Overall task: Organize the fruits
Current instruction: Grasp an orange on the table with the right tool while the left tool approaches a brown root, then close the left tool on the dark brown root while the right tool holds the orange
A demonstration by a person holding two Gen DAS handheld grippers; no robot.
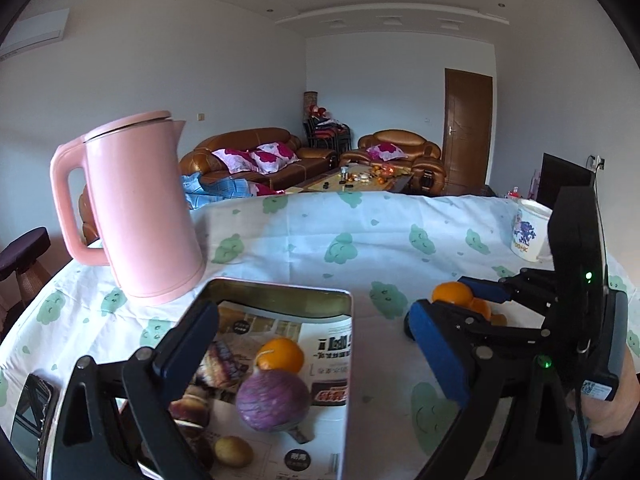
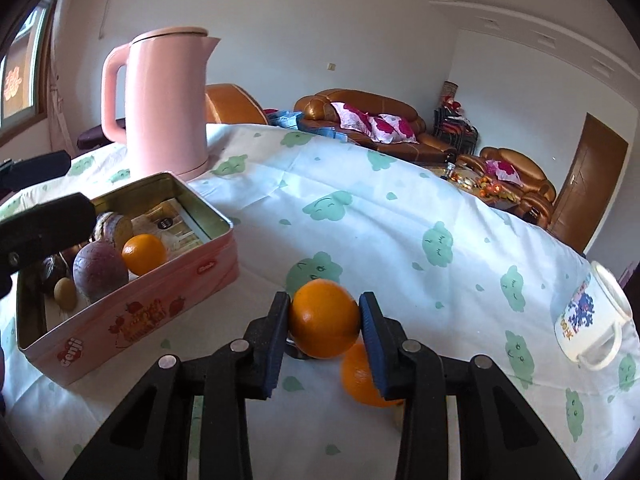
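Observation:
My right gripper (image 2: 324,320) is shut on an orange (image 2: 324,318), held just above the tablecloth; it also shows in the left wrist view (image 1: 452,293). A second orange (image 2: 360,380) lies on the cloth under the right finger. A pink tin box (image 2: 160,304) stands to the left and holds an orange (image 2: 143,254), a purple fruit (image 2: 99,270), a small tan fruit (image 2: 65,294) and dark items. My left gripper (image 1: 312,356) is open and empty over the box (image 1: 280,290), above the orange (image 1: 280,354) and purple fruit (image 1: 272,400).
A pink kettle (image 1: 136,204) stands behind the box. A white mug (image 2: 592,320) with blue print lies at the right on the cloth. A phone (image 1: 30,416) lies at the left edge. Sofas and a coffee table are beyond the table.

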